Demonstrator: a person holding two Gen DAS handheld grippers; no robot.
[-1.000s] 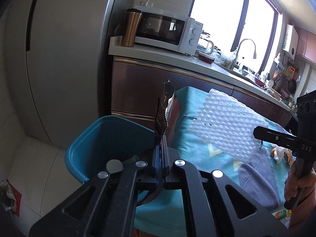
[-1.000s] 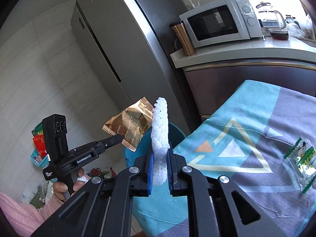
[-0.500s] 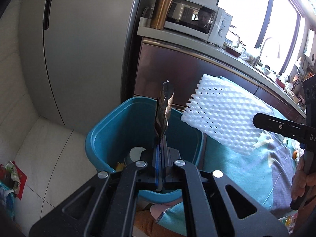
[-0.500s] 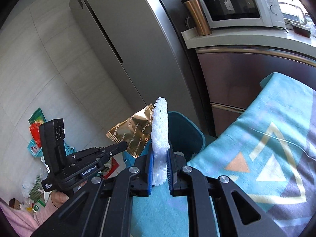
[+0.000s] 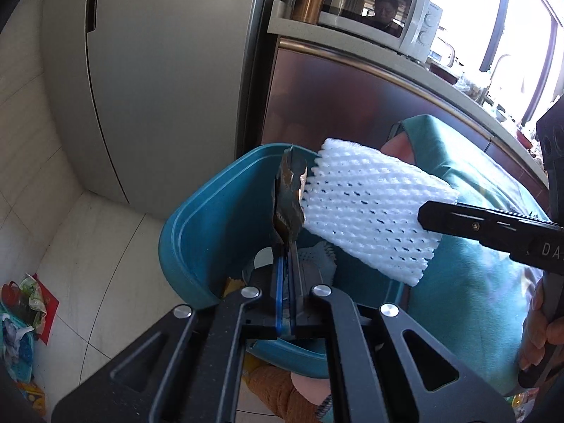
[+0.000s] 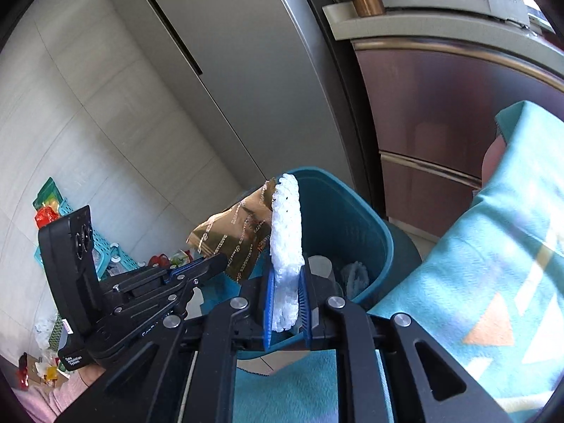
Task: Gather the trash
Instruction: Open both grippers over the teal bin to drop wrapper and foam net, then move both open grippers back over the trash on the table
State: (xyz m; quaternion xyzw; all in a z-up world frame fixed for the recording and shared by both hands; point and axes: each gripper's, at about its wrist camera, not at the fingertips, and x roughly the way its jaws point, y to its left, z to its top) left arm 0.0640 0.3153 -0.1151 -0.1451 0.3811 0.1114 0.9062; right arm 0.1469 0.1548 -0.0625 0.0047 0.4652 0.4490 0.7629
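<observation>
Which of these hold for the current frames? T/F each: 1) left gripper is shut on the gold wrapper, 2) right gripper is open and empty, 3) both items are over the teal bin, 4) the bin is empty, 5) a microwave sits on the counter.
1. The left gripper is shut on the gold wrapper. True.
2. The right gripper is open and empty. False: it is shut on the white foam net.
3. Both items are held over the teal bin. True.
4. The bin is empty. False: some trash already lies at its bottom, including a white piece.
5. A microwave sits on the counter. True.
</observation>
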